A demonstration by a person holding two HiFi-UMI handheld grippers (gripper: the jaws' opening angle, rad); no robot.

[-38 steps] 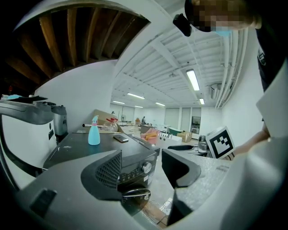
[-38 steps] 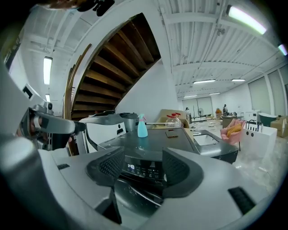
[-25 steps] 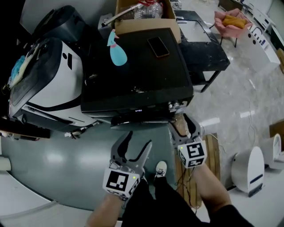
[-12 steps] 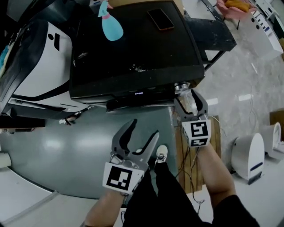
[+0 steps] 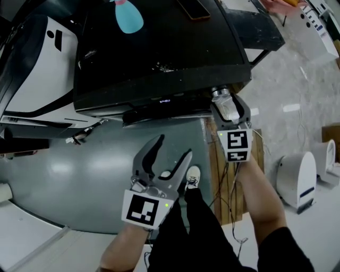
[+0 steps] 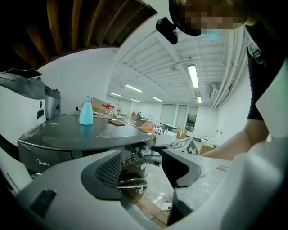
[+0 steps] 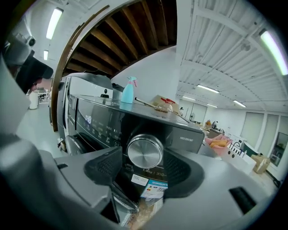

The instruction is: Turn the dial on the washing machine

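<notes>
Fingers of the right gripper (image 5: 228, 105), which have just been opening, stand spread and empty just short of the round brushed-metal dial (image 7: 145, 151) at the dark grey washing machine's (image 5: 159, 53) front right edge, while the left gripper's (image 5: 173, 147) hang released above open grey floor (image 5: 79, 175).

One washing machine (image 5: 159, 58), one dial (image 7: 145, 152), one spray bottle (image 5: 129, 17), one phone (image 5: 192, 8), one left gripper (image 5: 174, 147), one right gripper (image 5: 227, 106).

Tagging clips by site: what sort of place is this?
Likely an open lab or workshop hall, not a home: a washing machine stands freely on a glossy floor, under long ceiling strip lights.
</notes>
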